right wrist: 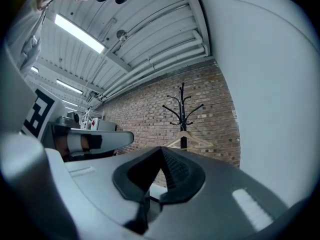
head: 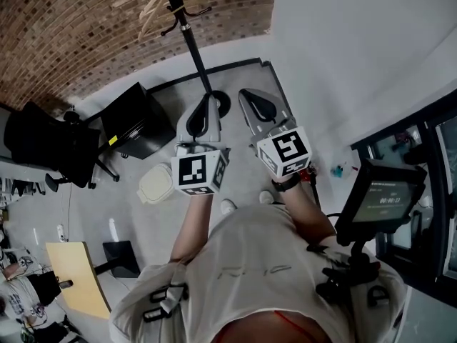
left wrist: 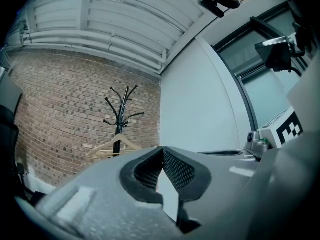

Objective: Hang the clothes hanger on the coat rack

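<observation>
Left grey two-jaw gripper [left wrist: 161, 149]: jaws together, empty. Right grey gripper [right wrist: 161, 149]: same. Both well short of black metal coat rack [right wrist: 182, 104]. Pale wooden clothes hanger [right wrist: 197, 138] hangs on rack, under upper hooks, before brick wall [right wrist: 145, 114]. Task looks done.

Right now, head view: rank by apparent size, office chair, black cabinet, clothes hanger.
1. office chair, largest
2. black cabinet, a bit smaller
3. clothes hanger, clearly smallest: thin and blurred at the top edge
</observation>
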### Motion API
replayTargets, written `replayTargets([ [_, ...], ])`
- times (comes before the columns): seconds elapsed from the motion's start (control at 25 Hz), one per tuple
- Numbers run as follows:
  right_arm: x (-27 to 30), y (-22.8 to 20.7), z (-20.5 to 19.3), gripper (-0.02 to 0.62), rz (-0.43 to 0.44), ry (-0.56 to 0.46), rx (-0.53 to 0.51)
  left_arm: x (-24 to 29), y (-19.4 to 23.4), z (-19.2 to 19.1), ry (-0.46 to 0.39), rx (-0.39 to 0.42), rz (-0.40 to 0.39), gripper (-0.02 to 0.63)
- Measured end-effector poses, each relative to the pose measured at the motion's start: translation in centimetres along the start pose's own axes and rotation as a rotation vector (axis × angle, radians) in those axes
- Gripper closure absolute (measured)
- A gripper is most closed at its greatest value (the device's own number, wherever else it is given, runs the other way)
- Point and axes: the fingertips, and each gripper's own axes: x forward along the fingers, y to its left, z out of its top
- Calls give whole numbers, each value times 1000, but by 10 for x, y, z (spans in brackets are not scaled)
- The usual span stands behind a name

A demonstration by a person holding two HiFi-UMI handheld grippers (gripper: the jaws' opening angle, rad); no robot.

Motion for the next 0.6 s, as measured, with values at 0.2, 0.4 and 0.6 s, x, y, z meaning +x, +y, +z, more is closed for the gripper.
replayTargets([
  [0.2, -3, -8, -1, 592, -17, -1, 10, 4, -5, 2, -3, 2, -10, 607],
  [0.4, -6, -15, -2, 592, -26, -5, 16, 7, -10, -2, 5, 2, -16, 607],
  [0.6, -10, -16, -5, 592, -22, -2, 25, 7, -16, -5, 7, 5, -23, 606],
])
